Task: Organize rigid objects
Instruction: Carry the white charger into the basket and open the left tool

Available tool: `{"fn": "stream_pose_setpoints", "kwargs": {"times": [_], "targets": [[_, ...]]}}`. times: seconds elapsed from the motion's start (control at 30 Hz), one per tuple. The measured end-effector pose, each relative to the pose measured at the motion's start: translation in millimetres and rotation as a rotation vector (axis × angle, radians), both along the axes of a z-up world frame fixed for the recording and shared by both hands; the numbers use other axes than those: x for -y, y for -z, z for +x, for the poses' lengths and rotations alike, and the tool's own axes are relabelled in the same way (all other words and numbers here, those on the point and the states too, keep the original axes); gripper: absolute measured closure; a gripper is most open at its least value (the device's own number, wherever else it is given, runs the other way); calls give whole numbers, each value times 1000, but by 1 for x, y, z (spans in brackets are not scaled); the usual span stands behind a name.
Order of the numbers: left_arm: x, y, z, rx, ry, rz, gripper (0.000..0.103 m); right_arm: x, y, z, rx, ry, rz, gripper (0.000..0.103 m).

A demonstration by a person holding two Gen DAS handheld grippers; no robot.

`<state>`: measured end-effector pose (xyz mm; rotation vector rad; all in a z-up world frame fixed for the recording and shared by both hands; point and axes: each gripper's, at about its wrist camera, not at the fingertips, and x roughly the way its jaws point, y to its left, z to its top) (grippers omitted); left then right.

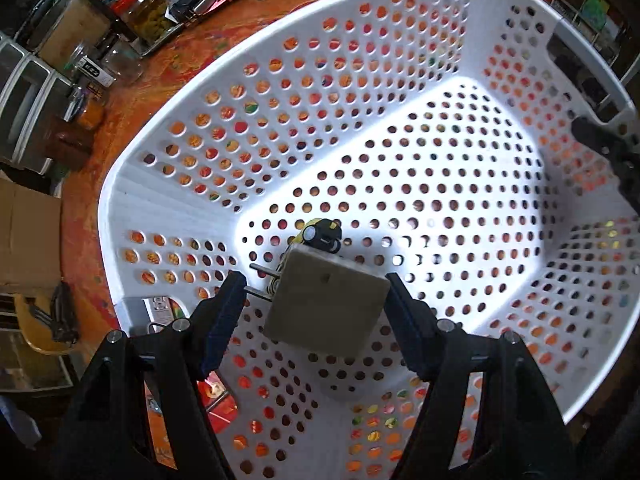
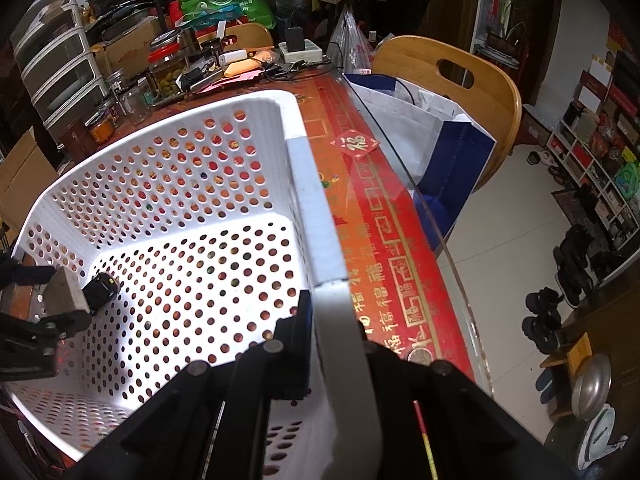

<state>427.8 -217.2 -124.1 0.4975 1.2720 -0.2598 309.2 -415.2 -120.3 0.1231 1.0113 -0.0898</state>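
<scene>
Fingers (image 2: pixel 296 344) on basket rim (image 2: pixel 308 184)

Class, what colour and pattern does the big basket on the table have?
White, its walls and floor dotted with round holes; the basket shows best in the left wrist view.

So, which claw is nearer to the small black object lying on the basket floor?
Left. The left claw, holding a grey block, hangs just above the small black object. The right claw is clamped on the basket rim, at the opposite side.
</scene>
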Motion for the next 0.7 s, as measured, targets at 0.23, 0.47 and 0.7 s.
{"fn": "stream_pose_setpoints", "kwargs": {"times": [0.23,0.47,0.7], "targets": [[6,4,-4,23,3,31,36,0,0,-1,2,-1,3,98],[3,10,10,48,9,68,39,0,0,-1,2,-1,3,98],[-9,-33,-17,196,47,-50,26,0,0,-2,0,-1,-1,98]]}}
